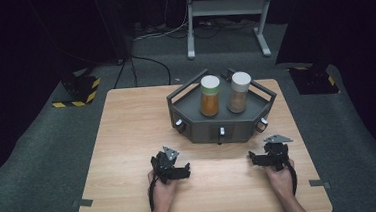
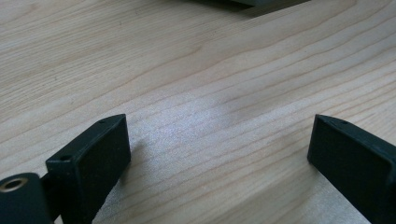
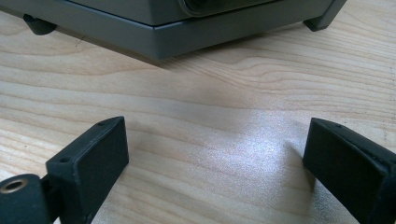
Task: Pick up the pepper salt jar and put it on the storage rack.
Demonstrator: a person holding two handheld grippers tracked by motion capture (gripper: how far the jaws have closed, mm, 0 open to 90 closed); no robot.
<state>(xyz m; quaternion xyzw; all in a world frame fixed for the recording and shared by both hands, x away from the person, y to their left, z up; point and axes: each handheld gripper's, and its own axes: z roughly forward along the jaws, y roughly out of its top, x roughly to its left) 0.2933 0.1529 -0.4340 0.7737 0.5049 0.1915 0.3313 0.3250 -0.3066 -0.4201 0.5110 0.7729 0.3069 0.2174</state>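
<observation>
Two jars are standing upright and side by side on a dark grey tray [image 1: 192,116] at the far middle of the wooden table [image 1: 128,140], and I am judging that the work has not begun, since neither jar is being touched. The jar with the pale green lid [image 1: 210,95], holding orange-brown powder, is sitting on the tray's left half; the jar with the white lid [image 1: 239,92], holding paler brown powder, is sitting just beside it on the right half. I am holding the left gripper [image 1: 178,169] on the table in front of the tray's left corner, well apart from the jars, with its jaws standing wide open and nothing but bare wood between them. I am resting the right gripper [image 1: 256,157] in front of the tray's right corner, nearer to the tray, its jaws likewise spread open and empty, facing the tray's front wall. Everything is remaining to be done: reaching over the tray's wall, gripping a jar and handling it.
</observation>
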